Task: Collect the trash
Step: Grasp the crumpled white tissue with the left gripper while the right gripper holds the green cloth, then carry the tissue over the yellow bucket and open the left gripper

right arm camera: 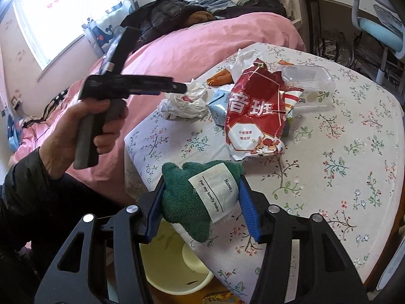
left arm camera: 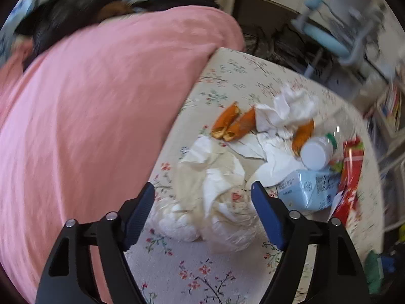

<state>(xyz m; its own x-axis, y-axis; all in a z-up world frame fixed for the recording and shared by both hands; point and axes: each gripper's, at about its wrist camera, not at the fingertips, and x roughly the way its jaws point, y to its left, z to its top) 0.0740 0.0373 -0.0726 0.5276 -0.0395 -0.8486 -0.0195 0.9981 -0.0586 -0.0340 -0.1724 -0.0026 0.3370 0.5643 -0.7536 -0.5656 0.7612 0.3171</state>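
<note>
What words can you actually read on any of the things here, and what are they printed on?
"Name:" and "for my lovely baby": white label on the green cloth.
"音班": red snack bag; its smaller print is too small to read.
Light blue carton: print too blurred to read.

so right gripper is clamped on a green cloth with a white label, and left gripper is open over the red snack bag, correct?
Not quite. In the left wrist view the left gripper is open over crumpled tissue, not the red snack bag. The right gripper does clamp the green cloth.
</note>
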